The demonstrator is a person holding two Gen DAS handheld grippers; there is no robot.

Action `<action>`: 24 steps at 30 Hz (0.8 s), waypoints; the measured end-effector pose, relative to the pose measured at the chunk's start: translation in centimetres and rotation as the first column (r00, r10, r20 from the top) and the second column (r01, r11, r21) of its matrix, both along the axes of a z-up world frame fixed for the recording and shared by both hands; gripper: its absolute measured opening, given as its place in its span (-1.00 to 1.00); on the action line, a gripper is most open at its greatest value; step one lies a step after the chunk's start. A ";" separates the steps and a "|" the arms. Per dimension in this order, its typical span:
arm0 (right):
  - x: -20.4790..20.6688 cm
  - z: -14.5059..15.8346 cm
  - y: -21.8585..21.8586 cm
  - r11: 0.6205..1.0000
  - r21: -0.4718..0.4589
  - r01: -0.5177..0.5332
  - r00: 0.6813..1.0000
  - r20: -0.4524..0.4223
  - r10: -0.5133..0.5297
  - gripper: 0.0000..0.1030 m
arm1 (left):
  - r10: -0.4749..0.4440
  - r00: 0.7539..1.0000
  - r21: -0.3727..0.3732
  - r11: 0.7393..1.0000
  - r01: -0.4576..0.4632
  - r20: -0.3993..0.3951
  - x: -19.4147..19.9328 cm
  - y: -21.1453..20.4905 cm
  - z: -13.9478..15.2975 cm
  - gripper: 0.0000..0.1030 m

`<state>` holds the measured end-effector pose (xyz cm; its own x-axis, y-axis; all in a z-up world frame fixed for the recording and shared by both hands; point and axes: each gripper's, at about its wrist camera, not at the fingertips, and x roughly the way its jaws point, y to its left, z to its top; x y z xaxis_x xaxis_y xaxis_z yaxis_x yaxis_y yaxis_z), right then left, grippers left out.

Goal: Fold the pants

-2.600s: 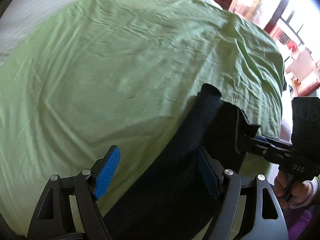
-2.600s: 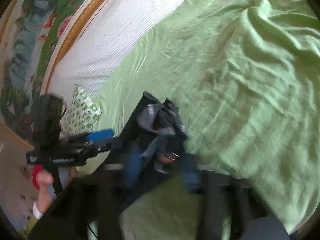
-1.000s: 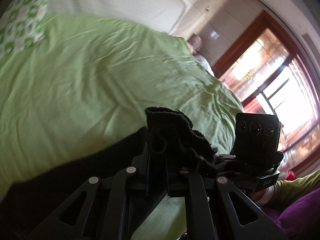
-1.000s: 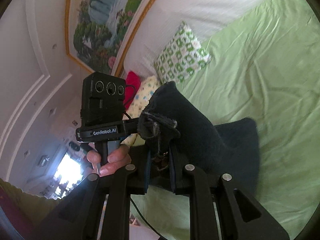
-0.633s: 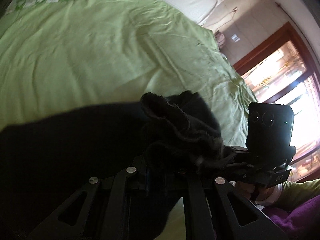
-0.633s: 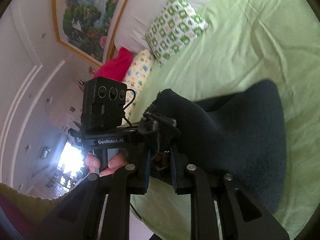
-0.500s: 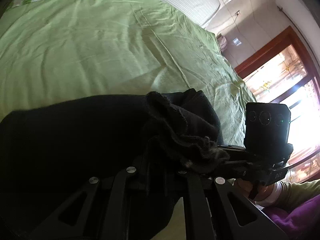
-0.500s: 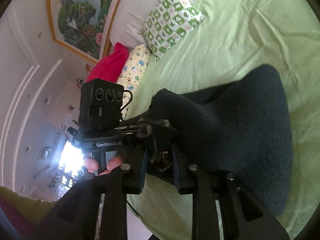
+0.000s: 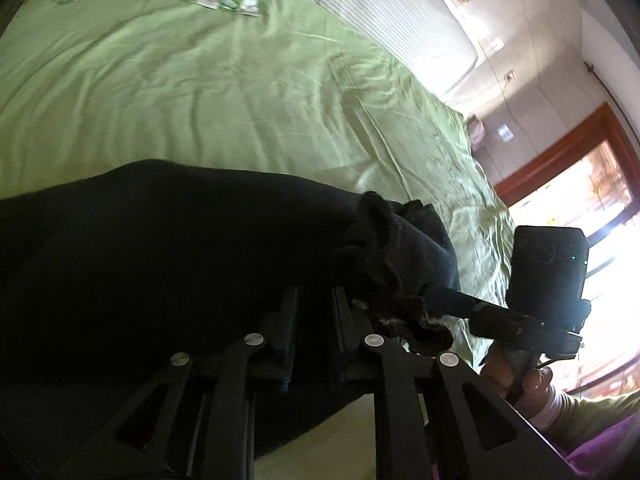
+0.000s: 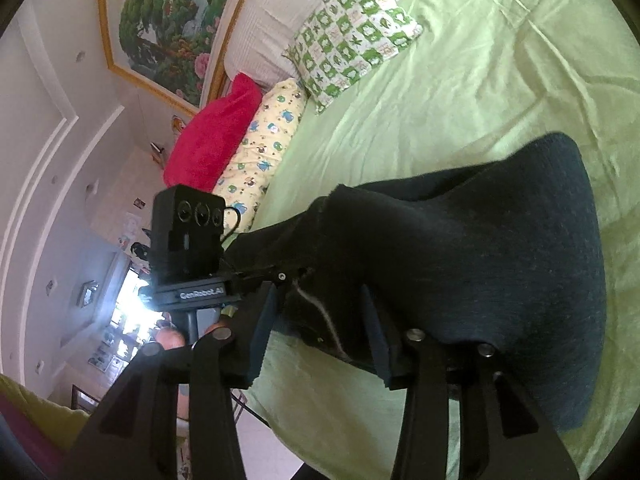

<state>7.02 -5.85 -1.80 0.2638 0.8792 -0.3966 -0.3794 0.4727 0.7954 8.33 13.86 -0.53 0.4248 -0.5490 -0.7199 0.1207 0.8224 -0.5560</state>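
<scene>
Left claw (image 9: pixel 314 316) clamped on pants (image 9: pixel 160 264) edge; right claw (image 10: pixel 320 332) spread wide around pants (image 10: pixel 460 260) bunch, not pinching. Pants draped on green bed (image 9: pixel 200 112), near its front edge. Risk: right-side fabric slumping unheld, skewing fold.

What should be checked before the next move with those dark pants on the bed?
1. Left hand-held gripper shut on the pants: ok.
2. Right hand-held gripper open, fingers well apart: ok, though cloth lies between them, so it is not clear of the pants yet.
3. Far end of the pants resting flat on the green sheet: ok.
4. Edges of the fold lined up: cannot tell, the cloth is too dark and bunched near the fingers.
5. Green-checked pillow apart from the pants: ok.
</scene>
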 end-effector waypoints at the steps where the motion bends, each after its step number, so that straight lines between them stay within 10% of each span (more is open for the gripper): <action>1: 0.0 0.3 0.1 1.000 0.002 -0.001 1.000 0.007 0.001 -0.12 | 0.011 1.000 0.002 1.000 -0.011 0.000 -0.2 0.3 0.1 -0.71; 13: 0.4 2.4 0.8 1.000 -0.004 -0.005 0.999 0.047 0.005 -0.10 | 0.186 0.983 -0.012 0.982 -0.186 0.003 -3.9 3.6 1.3 -0.37; 24: 1.1 3.5 3.9 0.996 -0.070 -0.058 0.995 0.075 0.063 0.09 | 0.448 0.894 -0.031 0.893 -0.448 -0.004 -9.7 9.2 2.6 -0.19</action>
<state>8.12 -1.92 1.73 0.2431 0.8664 -0.4362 -0.4682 0.4987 0.7294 -1.33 23.04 2.02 0.6335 -0.3212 -0.7039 -0.2549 0.7723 -0.5818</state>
